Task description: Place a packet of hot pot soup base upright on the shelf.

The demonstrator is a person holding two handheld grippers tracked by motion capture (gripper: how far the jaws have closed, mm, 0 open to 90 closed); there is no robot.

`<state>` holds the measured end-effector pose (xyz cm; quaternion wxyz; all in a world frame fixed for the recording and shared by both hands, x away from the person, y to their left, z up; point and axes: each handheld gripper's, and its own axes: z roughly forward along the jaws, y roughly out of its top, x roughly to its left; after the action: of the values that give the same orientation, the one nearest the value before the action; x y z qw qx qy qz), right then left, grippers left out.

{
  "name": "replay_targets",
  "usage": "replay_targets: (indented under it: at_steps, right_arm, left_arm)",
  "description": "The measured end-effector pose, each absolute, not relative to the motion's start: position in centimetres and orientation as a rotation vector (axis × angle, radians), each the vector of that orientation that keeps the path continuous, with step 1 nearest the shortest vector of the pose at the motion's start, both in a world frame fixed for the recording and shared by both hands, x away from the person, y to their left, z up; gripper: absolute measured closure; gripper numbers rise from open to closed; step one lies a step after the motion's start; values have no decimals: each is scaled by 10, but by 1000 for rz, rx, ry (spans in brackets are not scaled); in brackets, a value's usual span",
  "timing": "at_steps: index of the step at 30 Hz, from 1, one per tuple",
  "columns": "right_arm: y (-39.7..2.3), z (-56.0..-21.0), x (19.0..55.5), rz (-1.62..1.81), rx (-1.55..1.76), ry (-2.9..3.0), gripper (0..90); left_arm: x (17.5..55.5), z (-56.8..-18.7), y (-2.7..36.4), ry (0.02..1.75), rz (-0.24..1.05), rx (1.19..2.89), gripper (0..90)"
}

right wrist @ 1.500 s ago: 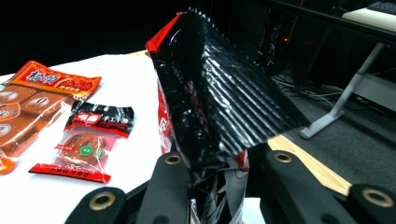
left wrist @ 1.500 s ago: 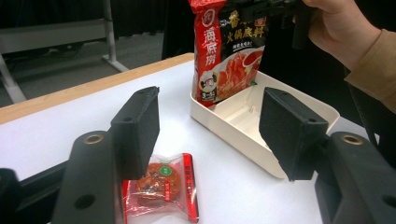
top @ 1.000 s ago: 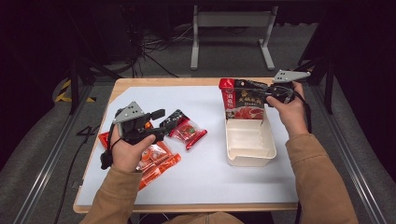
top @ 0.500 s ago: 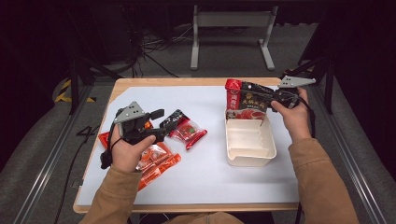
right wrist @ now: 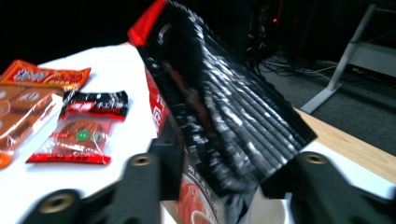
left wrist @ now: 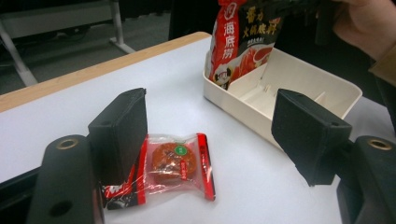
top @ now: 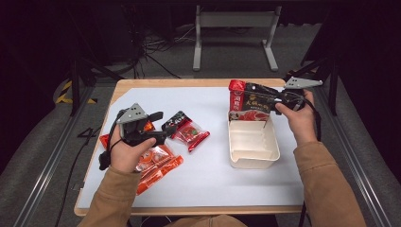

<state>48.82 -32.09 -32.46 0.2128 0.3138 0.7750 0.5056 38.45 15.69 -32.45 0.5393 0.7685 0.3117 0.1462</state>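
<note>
The big red and black pouch (top: 249, 101) has Chinese writing on its front. It stands in the far end of the cream box (top: 253, 144). The right hand-held gripper (top: 272, 98) sits at its top edge; its jaws have just been opening, with the pouch between them. The left hand-held gripper (top: 163, 126) is open wide, just beside a small clear snack pack (left wrist: 176, 163) on the white surface (top: 213, 175). Orange packs (top: 158, 163) lie under that hand.
</note>
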Motion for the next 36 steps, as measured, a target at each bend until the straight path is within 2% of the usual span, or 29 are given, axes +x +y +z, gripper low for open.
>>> replay_targets:
  at_steps: [2, 7, 19, 28, 36]
  right_arm:
    - [-323, -322, 485, 1429, 884, 2126, 455]
    - [-330, -317, 473, 1464, 897, 2070, 376]
    - [-352, -311, 434, 1447, 941, 1981, 334]
    - [-351, -314, 399, 1475, 916, 1982, 325]
    - [-353, -313, 389, 1448, 914, 1976, 316]
  left_arm:
    - [385, -325, 160, 739, 361, 1831, 268]
    - [386, -326, 169, 758, 370, 1827, 246]
    - [385, -316, 184, 728, 385, 1855, 232]
    - [385, -314, 197, 759, 406, 1836, 223]
    - [389, -315, 208, 799, 437, 1830, 221]
